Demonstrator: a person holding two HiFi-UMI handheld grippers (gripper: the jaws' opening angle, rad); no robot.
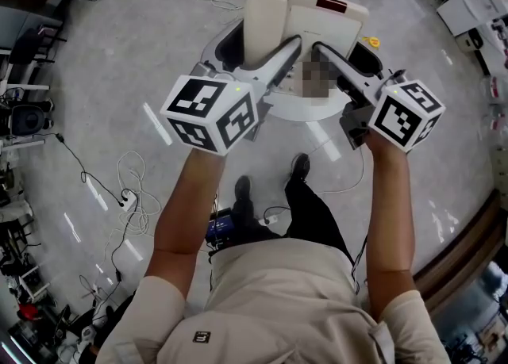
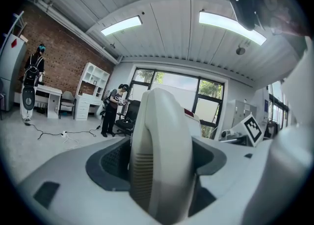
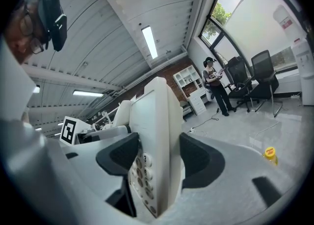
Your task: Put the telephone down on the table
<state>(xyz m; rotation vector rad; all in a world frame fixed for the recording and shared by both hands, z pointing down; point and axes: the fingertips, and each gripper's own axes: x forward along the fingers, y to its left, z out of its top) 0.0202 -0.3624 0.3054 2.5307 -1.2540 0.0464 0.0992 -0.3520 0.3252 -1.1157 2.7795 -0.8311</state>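
Note:
A cream telephone (image 1: 317, 17) with its handset (image 1: 264, 25) lying on its left side is held over the round white table (image 1: 305, 109). My left gripper (image 1: 258, 47) is shut on the handset side; in the left gripper view the handset (image 2: 162, 155) fills the gap between the dark pads of the left gripper (image 2: 162, 170). My right gripper (image 1: 348, 57) is shut on the base's right edge. The keypad edge of the telephone (image 3: 157, 140) stands between the jaws of the right gripper (image 3: 159, 162). Whether the telephone touches the table cannot be told.
A small yellow object (image 1: 373, 40) lies on the table at the right, also the yellow object (image 3: 269, 154) past the right jaw. Cables and a power strip (image 1: 127, 196) lie on the floor. A person (image 2: 114, 109) stands by office chairs (image 3: 262, 79).

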